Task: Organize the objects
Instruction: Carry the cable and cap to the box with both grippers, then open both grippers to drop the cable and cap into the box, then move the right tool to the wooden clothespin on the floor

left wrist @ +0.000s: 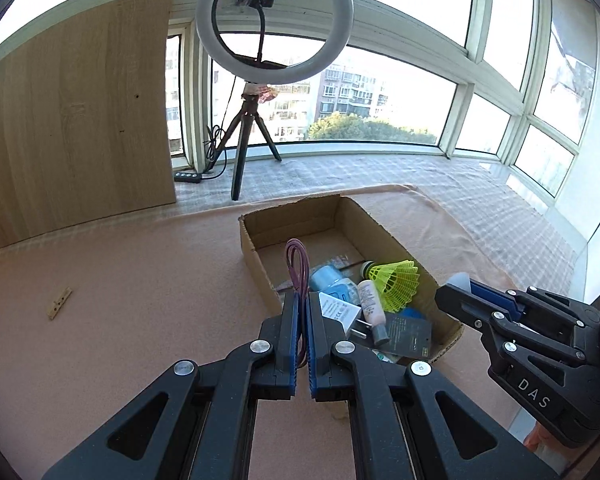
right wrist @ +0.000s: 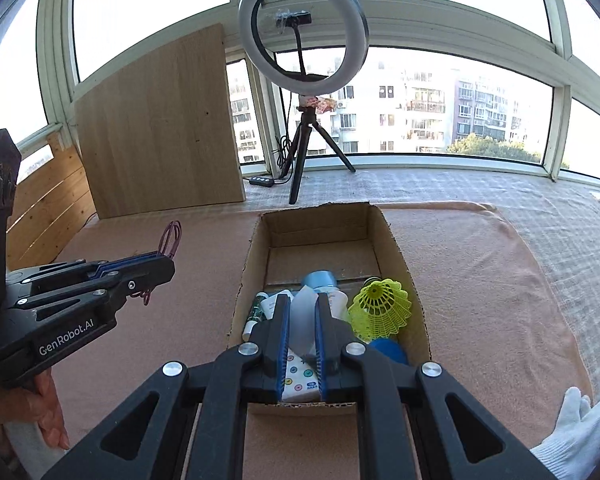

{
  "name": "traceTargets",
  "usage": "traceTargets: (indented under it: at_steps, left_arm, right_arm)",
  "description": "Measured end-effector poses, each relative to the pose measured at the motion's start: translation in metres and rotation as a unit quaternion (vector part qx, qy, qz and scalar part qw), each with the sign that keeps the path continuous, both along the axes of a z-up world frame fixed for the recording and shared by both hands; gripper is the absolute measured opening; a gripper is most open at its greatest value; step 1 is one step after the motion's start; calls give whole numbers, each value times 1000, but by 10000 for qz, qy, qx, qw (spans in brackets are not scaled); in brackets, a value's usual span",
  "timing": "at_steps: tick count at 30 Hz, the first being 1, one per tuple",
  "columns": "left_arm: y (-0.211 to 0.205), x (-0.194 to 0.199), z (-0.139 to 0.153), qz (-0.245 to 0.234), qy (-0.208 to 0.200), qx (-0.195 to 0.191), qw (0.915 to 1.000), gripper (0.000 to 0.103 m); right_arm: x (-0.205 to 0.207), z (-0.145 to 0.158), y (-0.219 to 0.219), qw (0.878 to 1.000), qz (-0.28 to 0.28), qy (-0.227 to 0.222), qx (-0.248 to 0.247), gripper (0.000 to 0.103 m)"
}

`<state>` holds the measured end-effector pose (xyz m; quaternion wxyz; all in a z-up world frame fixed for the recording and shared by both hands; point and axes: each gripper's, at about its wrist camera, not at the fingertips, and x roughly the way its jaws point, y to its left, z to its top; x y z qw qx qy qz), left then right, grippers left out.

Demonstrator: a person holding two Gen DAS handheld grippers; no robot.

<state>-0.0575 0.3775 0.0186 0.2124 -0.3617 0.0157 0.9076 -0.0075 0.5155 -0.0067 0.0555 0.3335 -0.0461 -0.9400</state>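
Box (right wrist: 396, 248), cardboard and open-topped, is sitting on the pink cloth (right wrist: 480, 280) covering the bench, holding a yellow shuttlecock (right wrist: 380, 308), a pink bottle (left wrist: 370, 304), a blue roll (right wrist: 319, 280), a dark card (left wrist: 410, 334) and other small items. Left gripper (left wrist: 302, 300) is clenching its fingers on a purple cord loop (left wrist: 296, 264) just left of the box. Right gripper (right wrist: 302, 312) is grasping a translucent white piece (right wrist: 303, 316) above the box's near end. Clothespin (left wrist: 59, 303) is lying apart on the cloth. Ring light (right wrist: 303, 28) is standing on a tripod beyond, beside a wooden board (right wrist: 156, 128).
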Motion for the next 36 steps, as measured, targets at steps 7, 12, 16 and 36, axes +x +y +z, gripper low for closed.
traceTargets:
  at_steps: [7,12,16,36]
  left_arm:
    - [45,-31,-2,-121,-74,13,9999,4]
    - [56,-48,-19,-88,-255,-33,9996,4]
    - [44,-56,-39,483,-480,-311,9972,79]
    - [-175,-24,-51,1499,-526,-186,9871,97]
  right_arm:
    - [-28,-1,31,10000,-52,36,-48,11]
    - [-49,-13,39,10000,-22,-81,1,21]
    - [-55,-32,43,9991,-109,-407,-5,38]
    - [-55,-21,-61,9987,-49,-430,259,43]
